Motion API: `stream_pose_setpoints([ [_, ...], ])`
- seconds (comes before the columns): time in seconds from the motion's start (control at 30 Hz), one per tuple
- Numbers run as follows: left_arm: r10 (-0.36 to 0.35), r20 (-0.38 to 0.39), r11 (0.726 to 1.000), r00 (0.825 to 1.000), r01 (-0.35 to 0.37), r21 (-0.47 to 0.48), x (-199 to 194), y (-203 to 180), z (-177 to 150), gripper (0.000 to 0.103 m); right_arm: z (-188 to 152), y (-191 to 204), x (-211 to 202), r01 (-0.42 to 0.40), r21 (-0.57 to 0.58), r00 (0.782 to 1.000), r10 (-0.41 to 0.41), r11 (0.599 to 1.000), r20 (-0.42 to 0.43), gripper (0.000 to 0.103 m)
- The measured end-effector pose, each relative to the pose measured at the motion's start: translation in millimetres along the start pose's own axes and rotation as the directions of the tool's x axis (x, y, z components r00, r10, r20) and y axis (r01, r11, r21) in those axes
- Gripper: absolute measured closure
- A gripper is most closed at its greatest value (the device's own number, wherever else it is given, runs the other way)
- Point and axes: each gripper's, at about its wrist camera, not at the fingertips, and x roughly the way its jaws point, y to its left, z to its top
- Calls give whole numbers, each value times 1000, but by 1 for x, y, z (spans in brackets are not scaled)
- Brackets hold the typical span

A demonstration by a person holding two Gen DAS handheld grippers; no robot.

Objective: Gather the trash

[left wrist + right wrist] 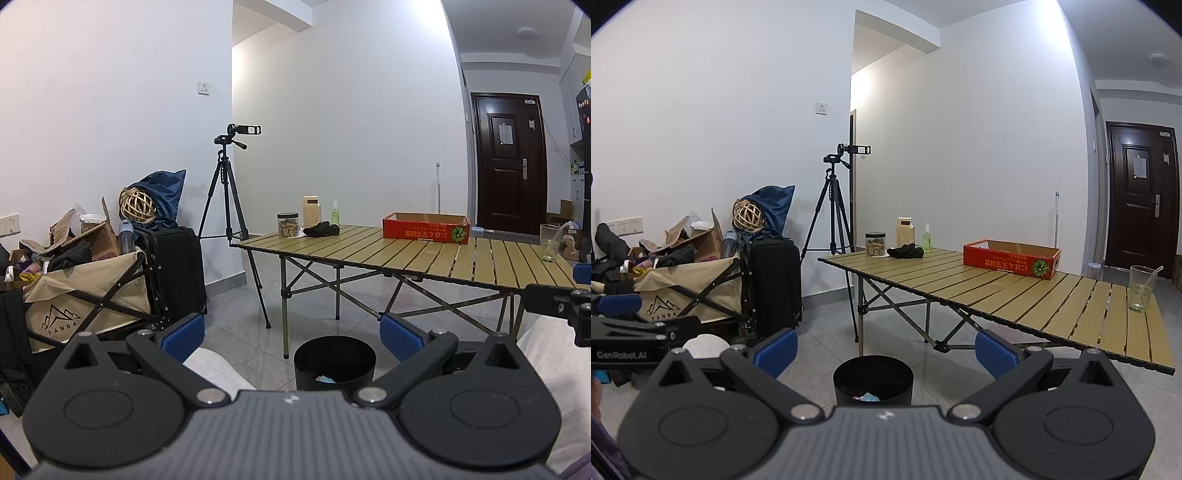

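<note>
Two grippers, both mine, held low with jaws spread wide and nothing between them: left gripper [291, 332] and right gripper [885, 347] each look over the black waste bin [334, 356] on the floor, which already shows some scraps inside. The bin stands just ahead and below, nearly centred between either pair of fingers, in front of the slatted folding table [1015, 295]; I judge neither hand clearly nearer

Your right hand-held gripper [885, 350] hangs spread wide above the black bin [873, 380], scraps inside it, beside the tabletop [1015, 295].
</note>
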Motion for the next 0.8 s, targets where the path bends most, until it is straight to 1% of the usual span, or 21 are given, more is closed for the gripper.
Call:
stream_pose_setpoints([
  [0.8, 5, 4, 1000, 1000, -5, 3, 0, 2, 0, 0, -2, 1, 0, 2, 3, 1000, -2, 1000, -3, 0],
])
